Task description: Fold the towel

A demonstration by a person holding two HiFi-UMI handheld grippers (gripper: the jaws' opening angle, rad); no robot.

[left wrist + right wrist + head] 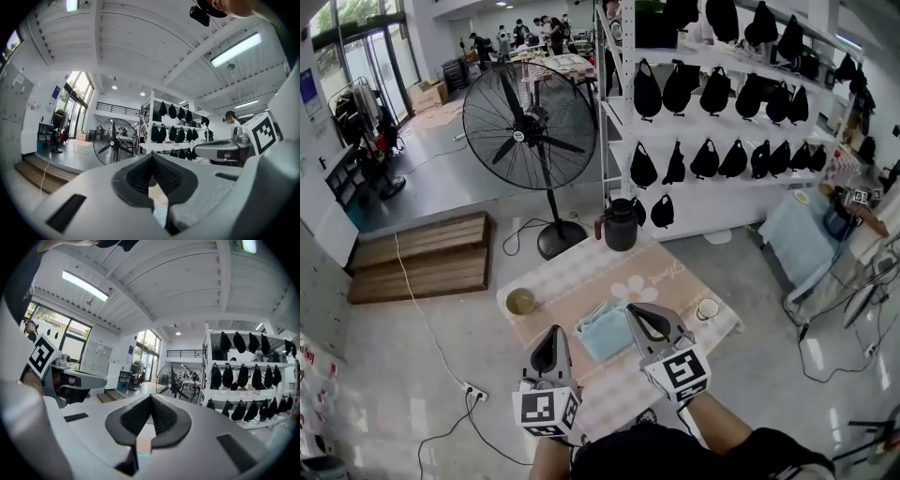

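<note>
Head view, reading from the left: a small bowl (520, 301) sits on the surface (572, 272). Next the left claw (553, 334) hovers clenched on nothing, and its own view shows the pads meeting with no cloth between them. Just right of it the towel (605, 330), pale blue, lies on the surface as a compact squared packet, apart from both claws. The right claw (635, 313) hangs beside it, likewise clenched and empty, and a cup (708, 308) stands farther right. Judging by that tidy packet, the folding looks finished; at most a last smoothing or squaring of edges remains.
</note>
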